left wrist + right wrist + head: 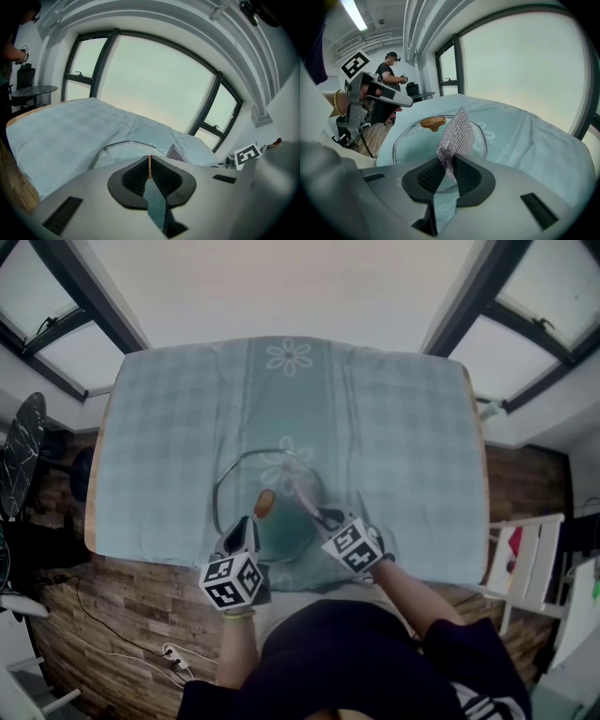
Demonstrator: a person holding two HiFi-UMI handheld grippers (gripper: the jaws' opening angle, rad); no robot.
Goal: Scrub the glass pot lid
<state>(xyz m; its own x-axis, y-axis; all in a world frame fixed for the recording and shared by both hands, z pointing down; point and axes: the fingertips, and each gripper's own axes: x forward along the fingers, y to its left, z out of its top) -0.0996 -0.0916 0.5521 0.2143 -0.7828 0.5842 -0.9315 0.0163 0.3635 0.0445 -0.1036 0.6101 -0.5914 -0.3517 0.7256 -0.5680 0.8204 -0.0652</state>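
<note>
Room: lit by dark-framed windows [66, 343] at left and right, floored in wood.
Tabletop [479, 456]: stood between the windows, draped in a pale teal checked cloth [412, 427] with flower prints.
Glass pot lid [246, 479]: lay flat on the cloth, midway left to right and close to the near edge; carried an amber knob [264, 503] at its centre.
Left gripper [246, 523]: sat at the lid's near-left rim with fingers pressed together; showed only a thin orange sliver in the slit, probably the knob beyond; gave no sure sign of a hold on the rim.
Right gripper [322, 517]: pointed in from the near right; pinched a silver mesh scrubber [457, 133] by its lower corner between its fingers.
Scrubber: stood up out of the fingers, slanted far and left toward the knob along its long axis, overhung the lid's right half; touched the glass or not, impossible to tell.
Key relation: placed the lid just far of both pairs of fingers, with the knob between them; offered no long axis, being round; favoured the right hand, judged nearer to the work through the overhanging scrubber, and left the other to steady the rim.
Count: one lid, one knob, one scrubber, one cloth, two grippers.
</note>
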